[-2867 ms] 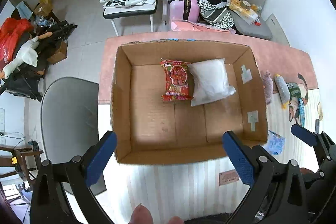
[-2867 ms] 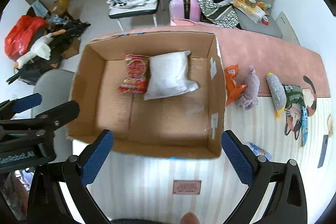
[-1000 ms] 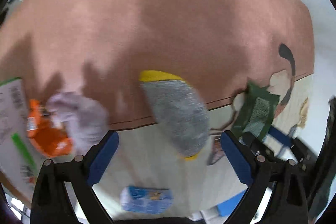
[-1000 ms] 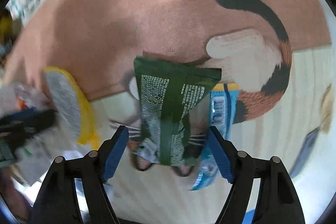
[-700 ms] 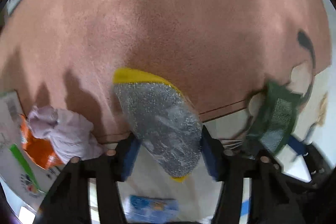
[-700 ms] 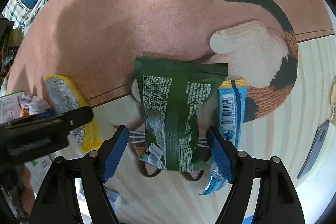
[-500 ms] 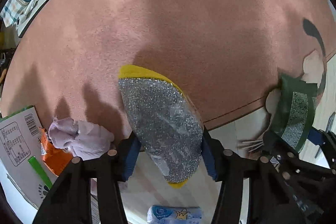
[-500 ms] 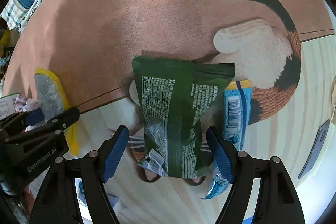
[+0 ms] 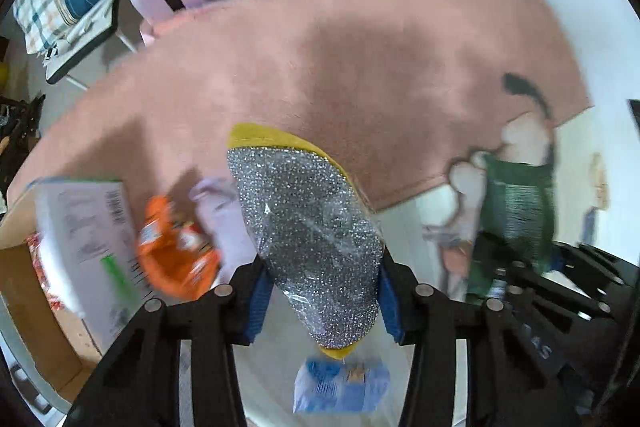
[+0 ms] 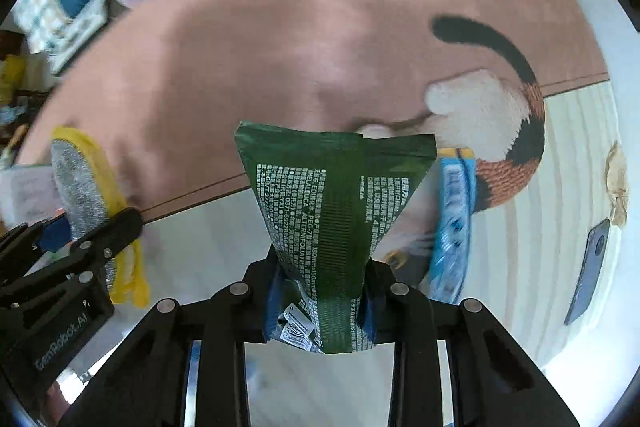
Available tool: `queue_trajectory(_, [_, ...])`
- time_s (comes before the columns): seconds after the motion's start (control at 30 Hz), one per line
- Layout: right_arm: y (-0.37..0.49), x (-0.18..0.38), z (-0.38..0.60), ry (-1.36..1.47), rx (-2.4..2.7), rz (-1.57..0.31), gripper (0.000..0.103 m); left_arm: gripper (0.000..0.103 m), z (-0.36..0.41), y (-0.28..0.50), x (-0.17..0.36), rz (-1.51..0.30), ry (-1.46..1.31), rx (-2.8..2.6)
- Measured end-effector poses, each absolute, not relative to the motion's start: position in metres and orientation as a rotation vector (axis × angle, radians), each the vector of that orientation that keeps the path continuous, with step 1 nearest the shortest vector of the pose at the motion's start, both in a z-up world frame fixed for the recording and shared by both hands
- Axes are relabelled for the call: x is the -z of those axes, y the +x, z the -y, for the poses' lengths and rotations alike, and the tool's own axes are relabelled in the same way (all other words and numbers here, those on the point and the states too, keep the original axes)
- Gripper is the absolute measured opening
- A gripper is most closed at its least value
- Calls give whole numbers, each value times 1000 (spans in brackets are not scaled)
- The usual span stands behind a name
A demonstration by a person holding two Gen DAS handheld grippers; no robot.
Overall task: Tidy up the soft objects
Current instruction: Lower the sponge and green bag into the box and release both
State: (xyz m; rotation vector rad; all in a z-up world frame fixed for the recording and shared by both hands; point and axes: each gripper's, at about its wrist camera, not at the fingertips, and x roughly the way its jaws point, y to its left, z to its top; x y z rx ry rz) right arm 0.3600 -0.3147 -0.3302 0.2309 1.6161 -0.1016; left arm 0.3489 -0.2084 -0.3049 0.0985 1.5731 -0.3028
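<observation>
My left gripper (image 9: 322,297) is shut on a silver glitter sponge with a yellow back (image 9: 308,227) and holds it above the table. The same sponge shows at the left of the right wrist view (image 10: 80,195). My right gripper (image 10: 320,303) is shut on a green packet with white print (image 10: 332,215), lifted off the table; it also shows in the left wrist view (image 9: 516,203). The cardboard box (image 9: 40,311) is at the lower left, its outer wall with a white label (image 9: 88,239) facing me.
An orange packet (image 9: 176,259) and a lilac soft toy (image 9: 220,215) lie beside the box. A blue packet (image 9: 340,387) lies below the sponge. Another blue packet (image 10: 452,223) lies on the cat-print mat (image 10: 492,131). A phone (image 10: 588,263) lies at the right. Chairs with bags stand behind the table.
Both grippers came from over the box to the right side of the table. The left closed on the sponge, the right closed on the green packet, and both objects are lifted.
</observation>
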Motion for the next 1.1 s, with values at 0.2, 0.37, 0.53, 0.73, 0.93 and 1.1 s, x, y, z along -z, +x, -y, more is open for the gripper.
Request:
queue_trajectory(0.2, [331,250,226,222,-72,-1507,33,43,101,311,217,-1444,48,276])
queue_trajectory(0.37, [294,217,135,222,-233,-1496,33,43,-21,302,202,-1447,50,144])
queue_trajectory(0.53, [285,244,43,227,-311,-1544,33,43,-117,312,230,-1510,44,20])
queue_trajectory(0.73, [286,307,-20,168,-284,-1644,33,43,-170,336,286,-1603,-17,-24])
queue_trajectory(0.93, [287,349,-39,148,-246,-1707,33,43,-179,365,332,-1685,-73,-10])
queue_trajectory(1.1, [287,364,-48,124,-224,-1730,33,44,-179,375,357,-1727,-71,-10])
